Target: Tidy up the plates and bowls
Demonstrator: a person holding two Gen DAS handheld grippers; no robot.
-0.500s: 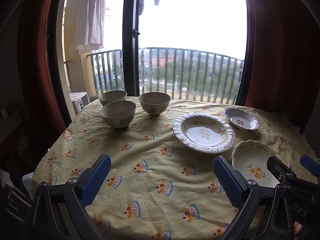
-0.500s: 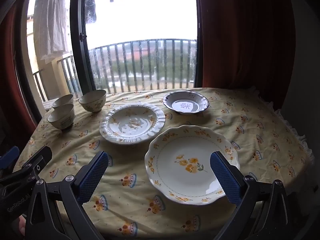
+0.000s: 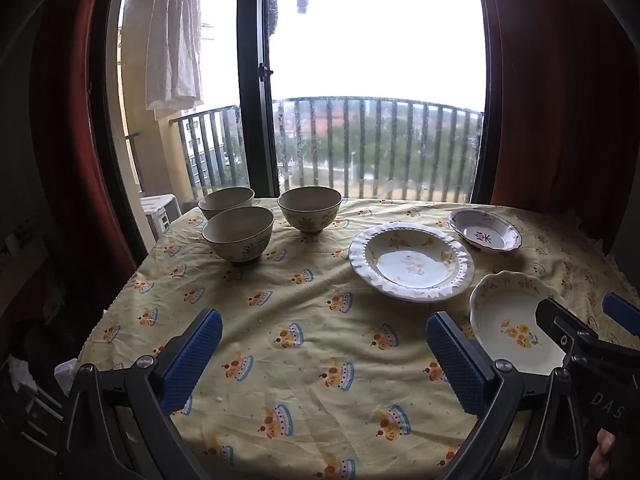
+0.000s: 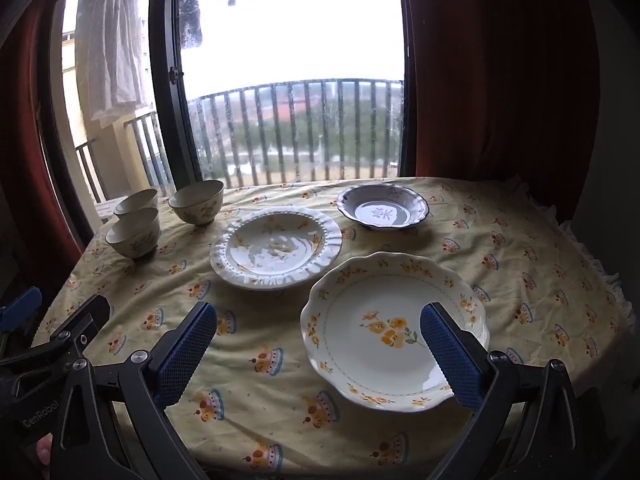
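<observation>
Three cream bowls [image 3: 238,234] [image 3: 310,208] [image 3: 226,200] stand at the table's far left, also in the right wrist view [image 4: 134,232]. A white ruffled plate [image 3: 412,266] [image 4: 276,246] sits mid-table. A blue-rimmed dish [image 3: 486,234] [image 4: 382,210] is behind it. A yellow-flower scalloped plate [image 3: 510,330] [image 4: 394,330] lies nearest on the right. My left gripper [image 3: 324,360] is open and empty above the cloth. My right gripper [image 4: 320,350] is open and empty, its right finger over the flower plate.
A yellow patterned tablecloth [image 3: 304,344] covers the table. A window with a balcony railing [image 3: 376,152] is behind it, with red curtains [image 3: 552,92] at both sides. The table's right edge [image 4: 600,280] has a frill.
</observation>
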